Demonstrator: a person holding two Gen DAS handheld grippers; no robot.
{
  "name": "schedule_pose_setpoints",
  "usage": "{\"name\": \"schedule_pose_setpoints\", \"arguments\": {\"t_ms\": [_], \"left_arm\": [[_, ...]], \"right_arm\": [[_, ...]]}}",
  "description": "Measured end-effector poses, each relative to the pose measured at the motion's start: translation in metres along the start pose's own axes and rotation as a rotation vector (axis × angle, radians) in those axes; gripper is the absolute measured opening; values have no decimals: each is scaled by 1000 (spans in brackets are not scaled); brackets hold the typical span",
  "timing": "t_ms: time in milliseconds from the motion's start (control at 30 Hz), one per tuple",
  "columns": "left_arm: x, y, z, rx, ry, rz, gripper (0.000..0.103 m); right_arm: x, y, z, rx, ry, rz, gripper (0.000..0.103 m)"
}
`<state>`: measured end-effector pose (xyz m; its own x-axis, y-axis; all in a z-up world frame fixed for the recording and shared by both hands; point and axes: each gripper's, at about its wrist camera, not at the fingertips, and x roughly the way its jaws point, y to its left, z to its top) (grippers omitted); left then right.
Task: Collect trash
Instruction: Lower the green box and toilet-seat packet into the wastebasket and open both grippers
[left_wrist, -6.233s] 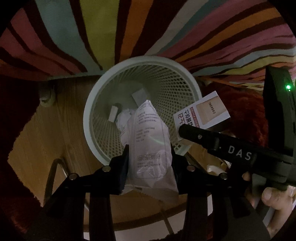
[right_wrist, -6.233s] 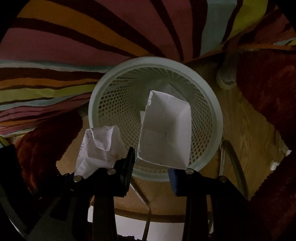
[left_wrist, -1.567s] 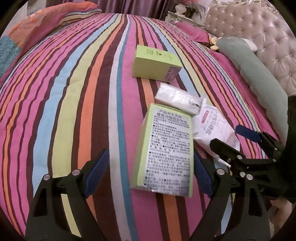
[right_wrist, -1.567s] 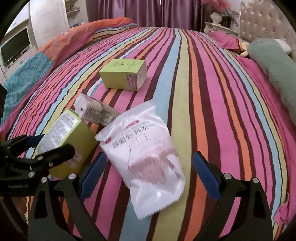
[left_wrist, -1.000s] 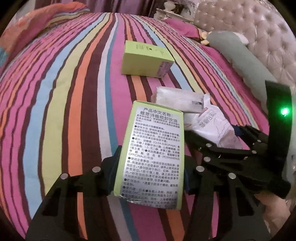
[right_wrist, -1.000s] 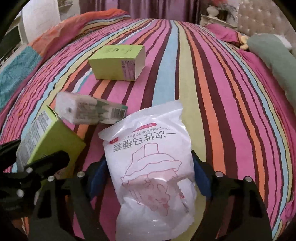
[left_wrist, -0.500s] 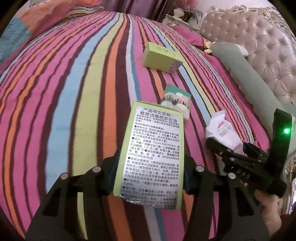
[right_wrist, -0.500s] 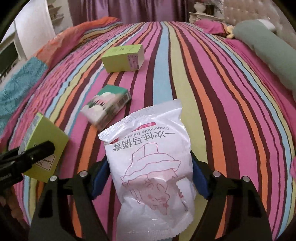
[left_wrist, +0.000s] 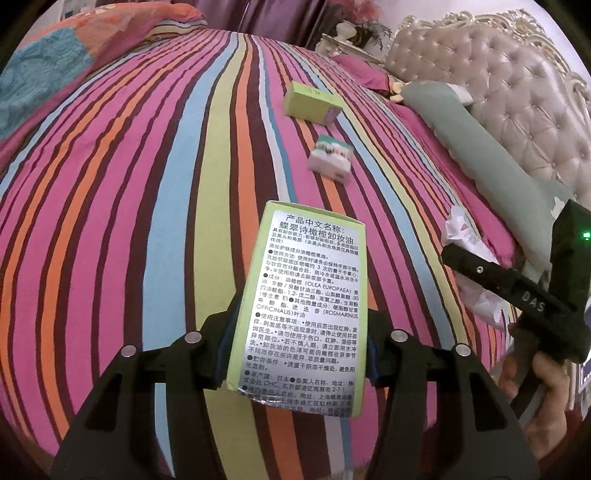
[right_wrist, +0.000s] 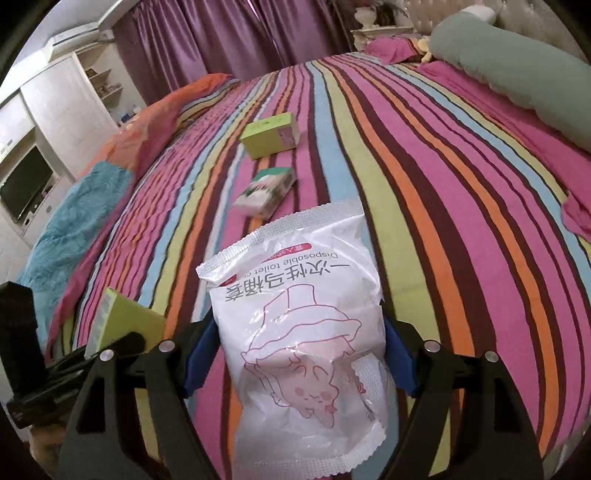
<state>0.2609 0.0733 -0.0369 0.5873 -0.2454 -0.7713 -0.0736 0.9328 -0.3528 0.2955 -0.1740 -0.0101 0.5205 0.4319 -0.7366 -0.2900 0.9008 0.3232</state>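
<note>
Left gripper (left_wrist: 295, 354) clamps a green carton (left_wrist: 303, 306), right gripper (right_wrist: 295, 354) a white packet (right_wrist: 306, 350) — two boxes (left_wrist: 312, 101) left at twelve o'clock.

White pouch (right_wrist: 303, 354) hides the right tongs' inner pads; small pink-green packet (right_wrist: 266, 191) blurred, its print unreadable.

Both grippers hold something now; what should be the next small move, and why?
Probably carry both to the bin, which is out of view: the left gripper is shut on the green box and the right gripper on the white packet, both lifted off the striped bed.
</note>
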Motion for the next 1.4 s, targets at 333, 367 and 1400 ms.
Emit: {"name": "schedule_pose_setpoints", "arguments": {"t_ms": [333,367,1400], "left_arm": [[-44,1,-66,-1,7,-29,53],[-47,2,-72,-1,9,-31,53],[-17,-19,-245,81,359,-12,53]], "right_arm": [[-46,16,-68,21,-1,52,74],[-48,17,-74,28,2,55,74],[-11,25,-237,184,364,4,74]]}}
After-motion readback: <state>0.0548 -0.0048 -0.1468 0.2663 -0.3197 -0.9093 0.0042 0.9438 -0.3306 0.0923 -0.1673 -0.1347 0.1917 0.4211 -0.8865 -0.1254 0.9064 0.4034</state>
